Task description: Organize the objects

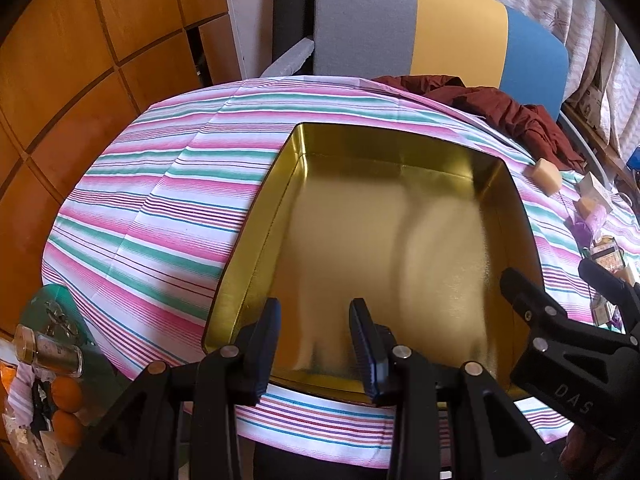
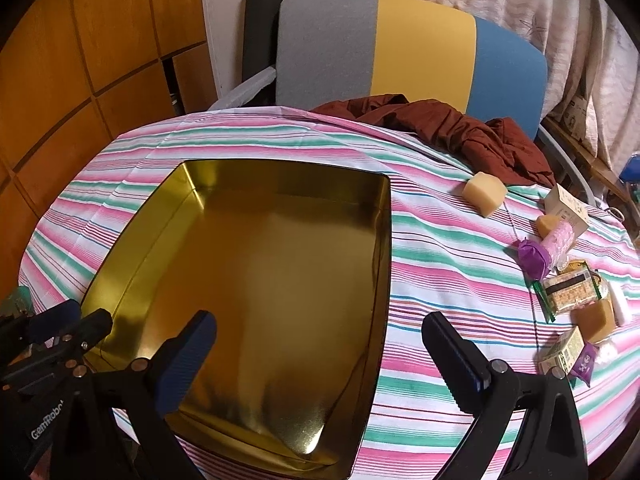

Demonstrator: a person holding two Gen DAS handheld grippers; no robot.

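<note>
An empty gold tin box (image 1: 400, 240) sits open on the striped tablecloth; it also shows in the right wrist view (image 2: 260, 280). My left gripper (image 1: 316, 344) hovers over the box's near edge, open and empty. My right gripper (image 2: 320, 360) is open wide and empty over the box's right wall; it shows at the right of the left wrist view (image 1: 560, 320). A beige soap bar (image 2: 484, 194), a purple wrapped roll (image 2: 538, 258), a patterned packet (image 2: 570, 290), an amber soap block (image 2: 596, 320) and small boxes (image 2: 562, 352) lie to the right of the box.
A dark red cloth (image 2: 440, 128) lies at the table's far edge before a grey, yellow and blue chair (image 2: 400, 48). A glass jar (image 1: 48, 354) and oranges (image 1: 66, 408) sit low at the left. A wooden cabinet (image 1: 60, 60) stands at the left.
</note>
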